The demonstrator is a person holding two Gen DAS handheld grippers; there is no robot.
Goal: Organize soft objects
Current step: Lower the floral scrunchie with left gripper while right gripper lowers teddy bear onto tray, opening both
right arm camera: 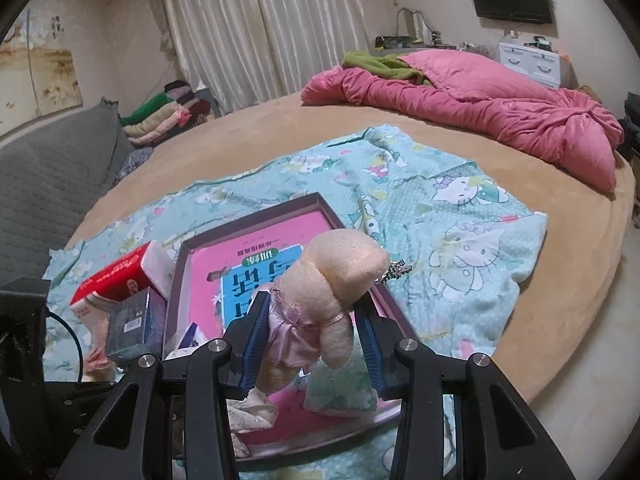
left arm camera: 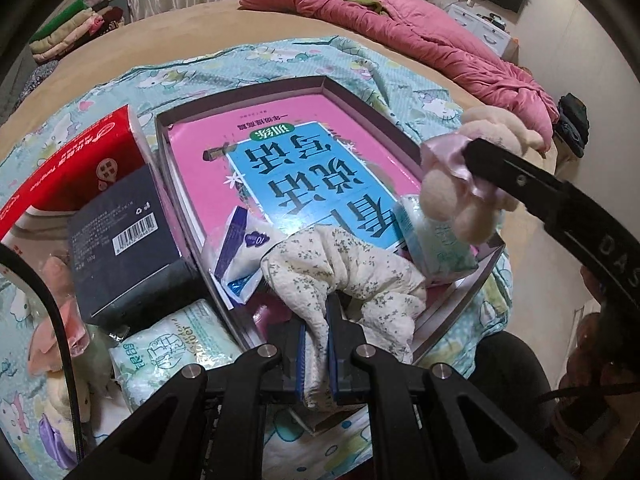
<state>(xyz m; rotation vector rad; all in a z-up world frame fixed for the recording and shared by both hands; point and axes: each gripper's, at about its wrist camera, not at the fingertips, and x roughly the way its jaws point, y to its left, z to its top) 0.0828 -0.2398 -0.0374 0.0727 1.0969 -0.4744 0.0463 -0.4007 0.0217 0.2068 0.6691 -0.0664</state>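
Left wrist view: the left claw point(left arm camera: 318, 344) pinches a floral cloth point(left arm camera: 344, 272) at bottom centre, the cloth's far end lying in the shallow box point(left arm camera: 460, 304). A plush toy point(left arm camera: 464, 200) sits right of centre, partly hidden by a black finger.

Right wrist view: the right claw point(right arm camera: 308, 344) grips the plush toy point(right arm camera: 320, 296) around its pink dress at lower centre, hiding the box's near half.

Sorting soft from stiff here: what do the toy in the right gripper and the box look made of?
Plush toy: fuzzy, matte peach pile, likely synthetic fleece, with a shiny pink satin-like dress. Shallow box: thin, straight, sharp-cornered walls, probably rigid cardboard.
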